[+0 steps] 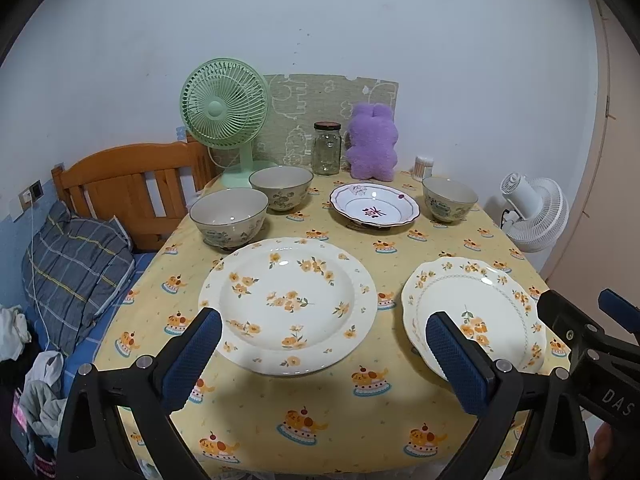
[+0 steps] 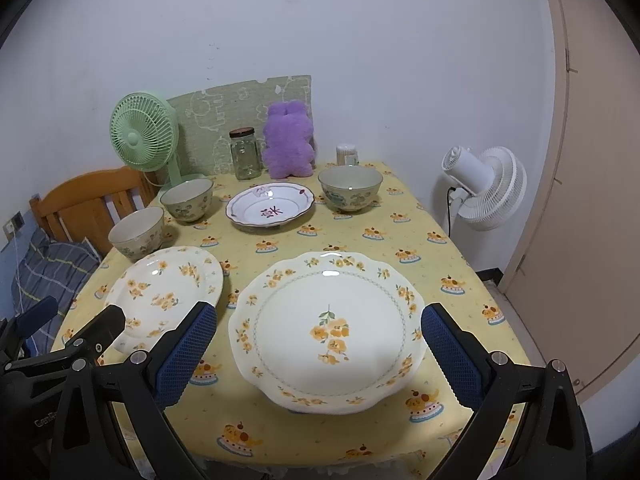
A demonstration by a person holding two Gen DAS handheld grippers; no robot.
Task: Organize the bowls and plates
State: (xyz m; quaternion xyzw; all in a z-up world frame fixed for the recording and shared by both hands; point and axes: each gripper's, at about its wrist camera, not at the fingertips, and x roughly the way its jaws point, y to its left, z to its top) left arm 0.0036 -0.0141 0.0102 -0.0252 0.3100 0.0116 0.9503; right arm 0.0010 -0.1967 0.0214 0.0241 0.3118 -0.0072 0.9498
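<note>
Two flower-patterned plates lay side by side at the near edge of the surface (image 2: 440,240) — the deep plate (image 1: 288,304) straight ahead of the left gripper (image 1: 324,360), the scalloped plate (image 2: 328,328) straight ahead of the right gripper (image 2: 320,354). Both pairs of jaws stood wide open, empty, just short of the near rims. Round, neither plate had a long axis. Three bowls and a small plate (image 2: 270,209) sat farther back.

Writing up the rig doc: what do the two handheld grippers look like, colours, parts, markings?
Both match: black plastic frames with angled struts and silver pivot bolts. The left gripper and right gripper each carry two fingers faced with blue pads in a fine grid texture. The right gripper's body shows white letters "DAS"; the left's bears small pale lettering, too blurred to read. No cables or sleeves visible.
</note>
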